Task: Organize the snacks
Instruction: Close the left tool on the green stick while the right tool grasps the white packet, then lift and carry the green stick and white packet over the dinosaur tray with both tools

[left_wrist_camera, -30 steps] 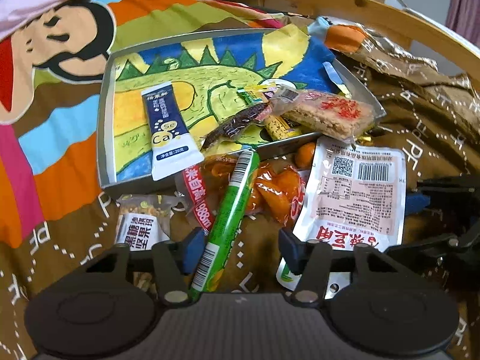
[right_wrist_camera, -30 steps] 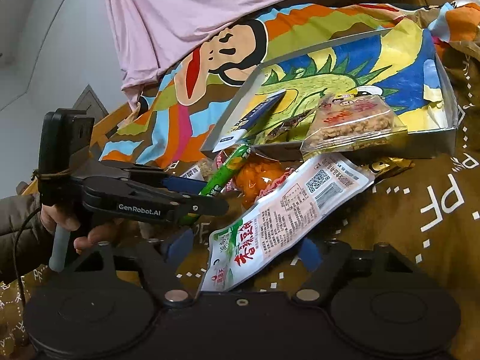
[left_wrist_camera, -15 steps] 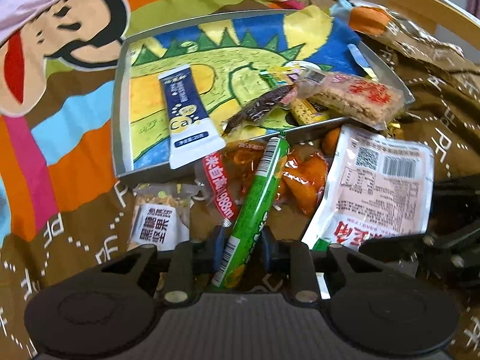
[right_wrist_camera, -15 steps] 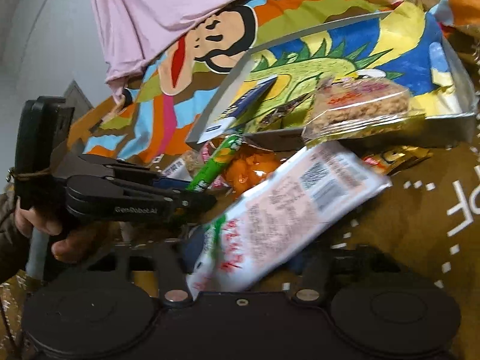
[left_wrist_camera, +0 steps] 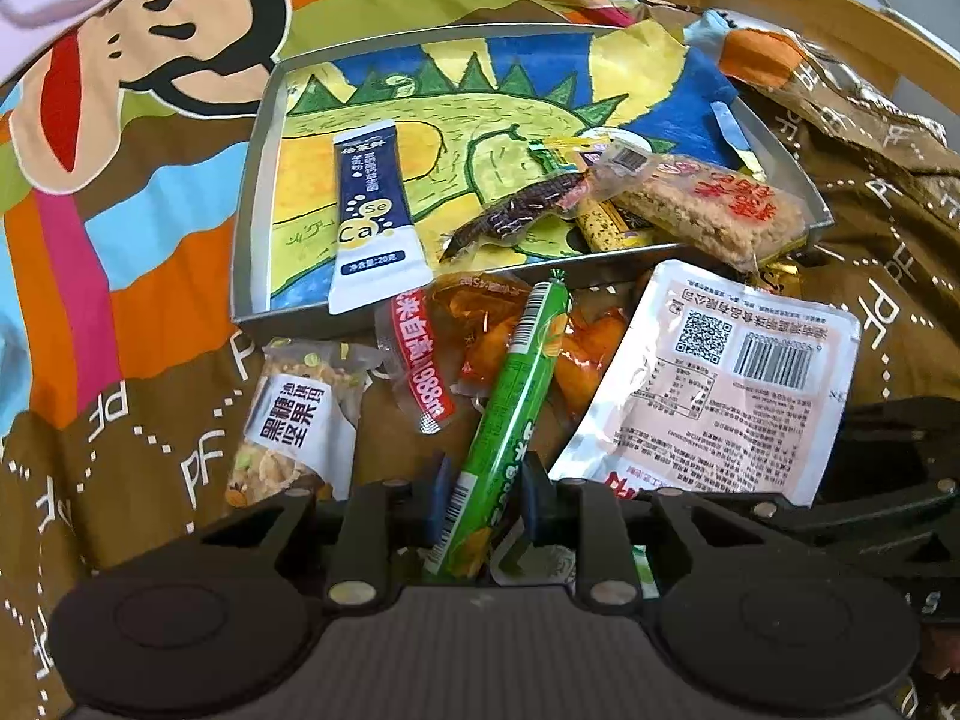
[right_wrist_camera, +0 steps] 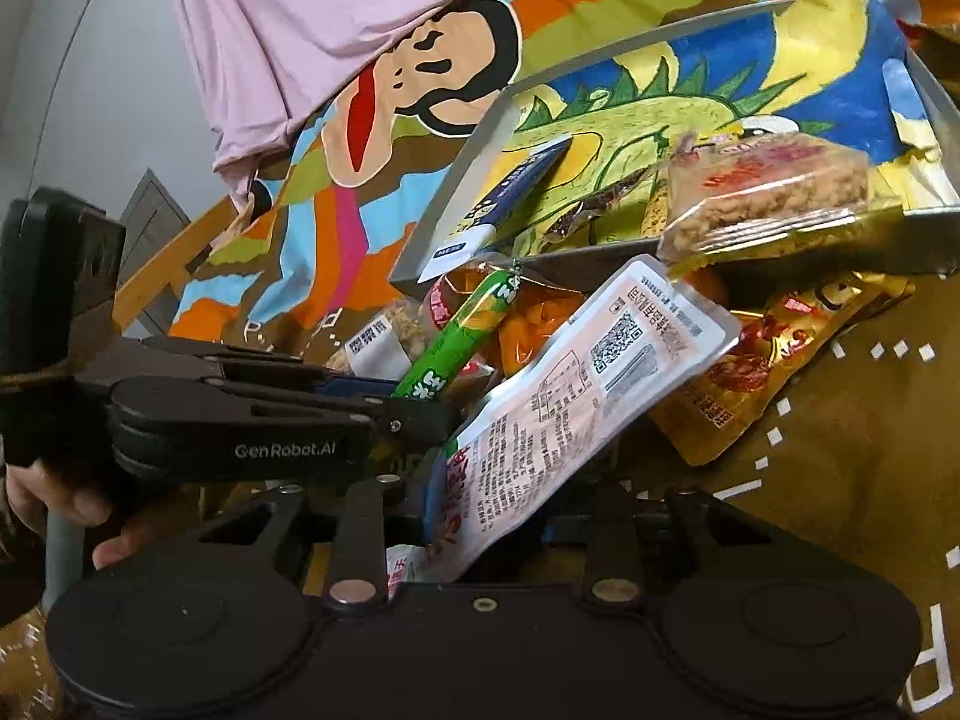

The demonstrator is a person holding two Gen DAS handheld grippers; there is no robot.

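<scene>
The left tongs (left_wrist_camera: 483,498) are pinching the near end of the green sausage stick (left_wrist_camera: 510,420), their blue pads pressed flat against both sides of it; the jaws have just been closing onto it. The stick is lying outside the tray (left_wrist_camera: 252,192), angled up over the orange snack packet (left_wrist_camera: 480,330) with its far tip near the tray's front wall. It looks firm and round, so it is likely to hold its shape when lifted, but the glossy film may be slippery and a grip this close to the end could let it droop or swivel; a hold nearer the middle would be steadier.

The right tongs (right_wrist_camera: 486,516) are gripping the lower end of the pale pink sachet (right_wrist_camera: 576,414), whose jaws have likewise just been closing, and the sachet is rising at a slant over the gold packet (right_wrist_camera: 774,360). It is thin, flat and floppy, probably light, and is bending under its own weight; the pads themselves are mostly hidden behind it, so how squarely they are biting is hard to say.

Inside the tray a navy and white sachet (left_wrist_camera: 372,216), a dark wrapped stick (left_wrist_camera: 516,210) and a rice crisp bar (left_wrist_camera: 708,210) are already lying on the dinosaur drawing. A nut bar (left_wrist_camera: 294,420) is waiting on the brown cloth (left_wrist_camera: 120,480) just beside the tray.
</scene>
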